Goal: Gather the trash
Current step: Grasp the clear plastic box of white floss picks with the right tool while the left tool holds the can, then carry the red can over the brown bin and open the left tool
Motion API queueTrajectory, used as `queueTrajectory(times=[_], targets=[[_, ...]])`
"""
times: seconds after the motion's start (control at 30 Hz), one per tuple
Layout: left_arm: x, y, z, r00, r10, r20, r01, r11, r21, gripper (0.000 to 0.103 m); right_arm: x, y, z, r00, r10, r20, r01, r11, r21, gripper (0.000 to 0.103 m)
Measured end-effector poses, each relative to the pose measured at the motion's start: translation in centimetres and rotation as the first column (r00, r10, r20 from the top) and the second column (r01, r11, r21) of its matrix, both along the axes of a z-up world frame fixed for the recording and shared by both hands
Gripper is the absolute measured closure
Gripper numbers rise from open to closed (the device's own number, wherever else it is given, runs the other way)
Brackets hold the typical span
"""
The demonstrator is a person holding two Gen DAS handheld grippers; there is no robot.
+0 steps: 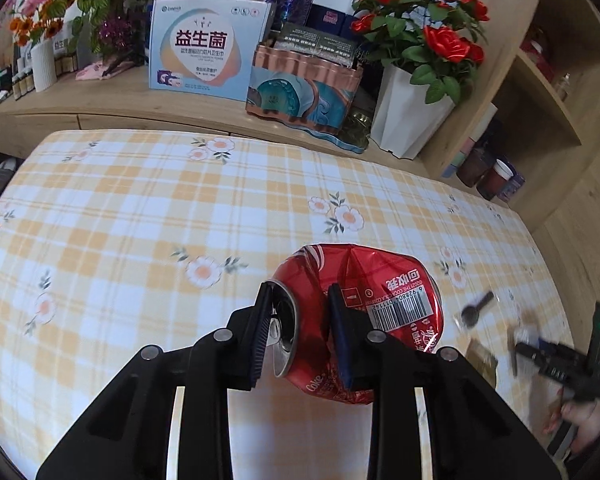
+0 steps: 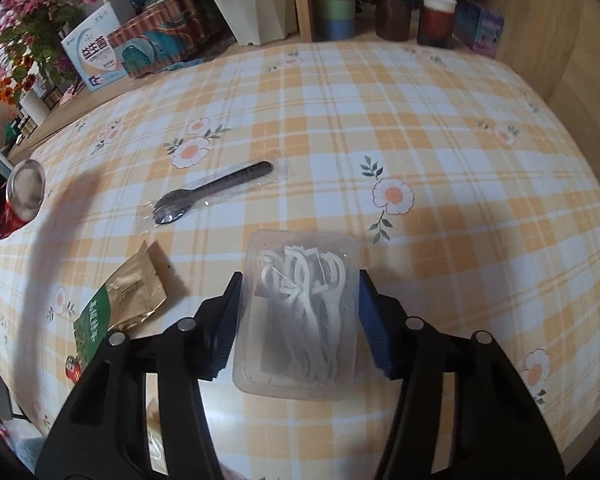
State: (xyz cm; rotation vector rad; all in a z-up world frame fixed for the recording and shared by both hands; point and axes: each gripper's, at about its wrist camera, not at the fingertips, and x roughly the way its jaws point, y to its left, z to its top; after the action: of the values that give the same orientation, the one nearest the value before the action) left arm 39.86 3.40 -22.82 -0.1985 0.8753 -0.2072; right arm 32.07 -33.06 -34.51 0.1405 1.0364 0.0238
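My left gripper [image 1: 300, 330] is shut on a crushed red cola can [image 1: 384, 292], held above the checked tablecloth [image 1: 140, 220]; its pads pinch the can's top end. The can also shows at the left edge of the right wrist view [image 2: 18, 200]. My right gripper [image 2: 296, 320] is shut on a clear plastic box of white floss picks [image 2: 300, 312], its pads against both long sides. A wrapped black plastic spoon [image 2: 216, 192] and a gold-green snack packet [image 2: 116, 304] lie on the cloth to the left of the box.
A wooden shelf behind the table holds a blue-white box [image 1: 208, 48], a copper tin [image 1: 304, 88], a white vase of red roses [image 1: 416, 60] and cups [image 2: 436, 16]. A wooden cabinet wall [image 2: 540, 32] borders the right side.
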Motion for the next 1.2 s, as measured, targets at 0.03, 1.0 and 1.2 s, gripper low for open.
queueTrajectory(times=[0.03, 1.0, 1.2], targets=[[-1.0, 0.3, 0.1, 1.0, -0.004, 0.006, 0.004, 1.0, 0.005, 0.075, -0.4, 0.0, 0.4, 1.0, 0.001, 0.011, -0.001, 1.0, 0.003, 0.047], [-28.6, -2.8, 6.7, 0.968, -0.201, 0.148, 0.197, 0.979, 0.044, 0.075, -22.9, 6.1, 12.2, 0.956, 0.1, 0.275, -0.129, 0.988, 0.089, 0.047], [-33.0, -2.8, 5.8, 0.977, -0.185, 0.111, 0.182, 0.983, 0.032, 0.075, -26.1, 7.8, 12.3, 0.953, 0.116, 0.28, -0.155, 0.98, 0.123, 0.047]])
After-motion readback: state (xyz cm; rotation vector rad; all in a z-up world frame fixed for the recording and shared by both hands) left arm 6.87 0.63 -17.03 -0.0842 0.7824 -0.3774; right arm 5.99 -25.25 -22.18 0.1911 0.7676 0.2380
